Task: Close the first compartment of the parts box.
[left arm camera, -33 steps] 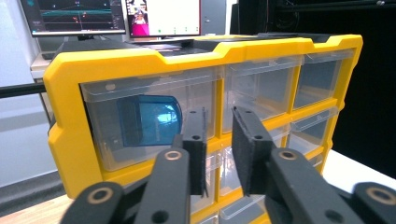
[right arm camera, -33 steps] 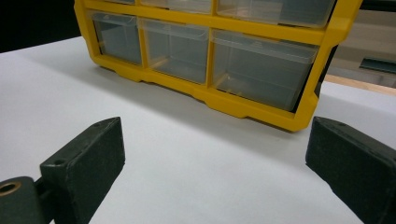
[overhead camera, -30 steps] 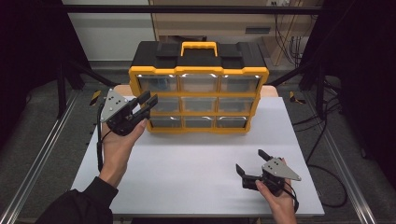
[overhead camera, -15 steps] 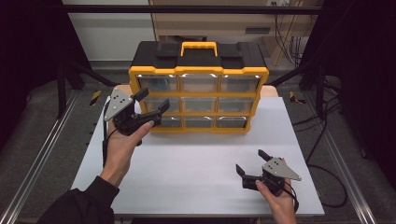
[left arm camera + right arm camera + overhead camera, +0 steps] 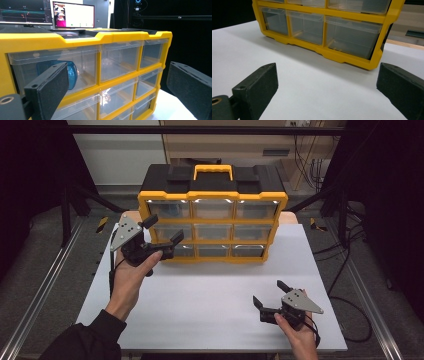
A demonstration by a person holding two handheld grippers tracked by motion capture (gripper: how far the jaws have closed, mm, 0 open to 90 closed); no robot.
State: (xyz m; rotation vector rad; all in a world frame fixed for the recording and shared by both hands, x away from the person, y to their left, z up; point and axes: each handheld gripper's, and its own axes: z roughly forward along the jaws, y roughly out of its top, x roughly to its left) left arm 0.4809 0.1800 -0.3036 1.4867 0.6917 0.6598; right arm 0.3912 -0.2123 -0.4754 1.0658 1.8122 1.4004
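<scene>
Left gripper: jaws wide, empty, at yellow drawer cabinet's left front | Right gripper: jaws wide, empty, well before cabinet on worktop

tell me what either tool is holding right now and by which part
Nothing is held. The left tool is open in front of the drawer organizer; the right tool is open over the table.

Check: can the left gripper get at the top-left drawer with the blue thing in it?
Probably yes. The left gripper is open, right at the organizer's left drawer column, and nothing sits between it and the top-left drawer holding the blue object.
</scene>
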